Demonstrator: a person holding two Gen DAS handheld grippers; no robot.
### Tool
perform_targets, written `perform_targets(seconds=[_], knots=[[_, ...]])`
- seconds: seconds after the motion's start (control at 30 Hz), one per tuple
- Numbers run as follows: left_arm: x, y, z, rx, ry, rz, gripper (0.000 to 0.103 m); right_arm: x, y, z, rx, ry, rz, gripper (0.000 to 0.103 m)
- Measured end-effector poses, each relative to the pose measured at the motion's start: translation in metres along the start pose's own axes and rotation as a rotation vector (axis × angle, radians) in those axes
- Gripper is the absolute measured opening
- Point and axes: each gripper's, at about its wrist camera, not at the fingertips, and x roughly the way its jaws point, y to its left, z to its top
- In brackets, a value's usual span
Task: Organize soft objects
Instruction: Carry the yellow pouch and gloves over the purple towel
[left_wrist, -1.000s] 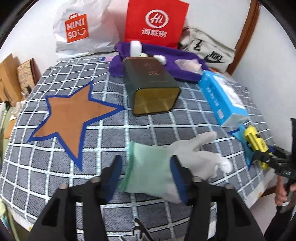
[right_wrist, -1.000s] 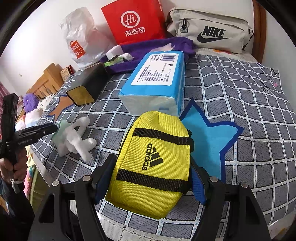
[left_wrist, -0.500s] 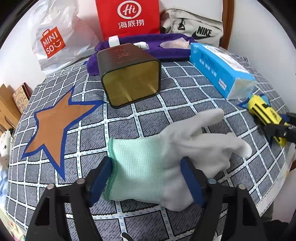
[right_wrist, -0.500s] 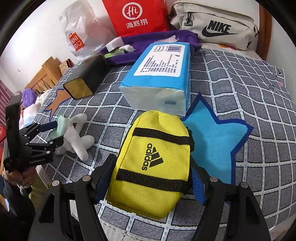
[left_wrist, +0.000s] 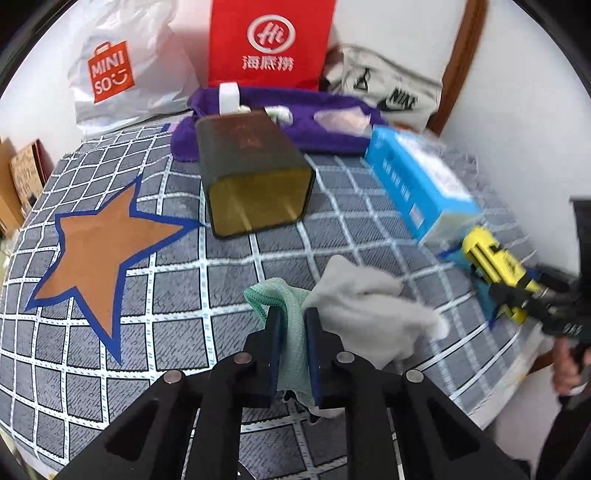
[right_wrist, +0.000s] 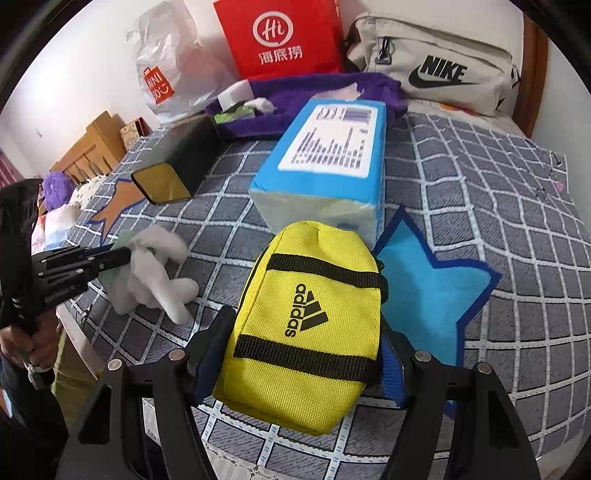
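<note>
A white work glove (left_wrist: 369, 314) with a green cuff (left_wrist: 291, 332) lies bunched on the checked bedspread (left_wrist: 166, 332). My left gripper (left_wrist: 291, 314) is shut on the cuff, which is pinched upright between the pads. From the right wrist view the same gripper (right_wrist: 110, 256) grips the glove (right_wrist: 151, 269) at the left. A yellow Adidas pouch (right_wrist: 306, 277) sits between the fingers of my right gripper (right_wrist: 306, 332). Its jaws are closing, and both pads lie against the pouch's sides. The left wrist view shows the pouch (left_wrist: 495, 258) at the far right.
A dark box with a gold inside (left_wrist: 255, 177) lies on its side in the middle. A blue tissue pack (right_wrist: 332, 158) sits just beyond the pouch. Behind are a purple towel (left_wrist: 295, 110), a red bag (left_wrist: 269, 40), a Miniso bag (left_wrist: 110, 70) and a Nike bag (right_wrist: 436, 70).
My left gripper went from open around the flat glove to shut on its cuff, bunching the glove up. The right gripper and the pouch hardly moved.
</note>
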Motion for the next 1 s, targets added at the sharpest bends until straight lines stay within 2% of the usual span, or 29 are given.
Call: perform_targets(seconds=[0.47, 1.0], knots=[[-0.058, -0.004, 0.033, -0.035, -0.131, -0.078, 0.013, -0.044, 0.006, 0.021, -0.003, -0.104, 0.045, 0.069], [-0.079, -0.005, 0.079, -0.060, -0.199, -0.122, 0.013, -0.064, 0.011, 0.069, -0.039, -0.177, 0.065, 0.069]])
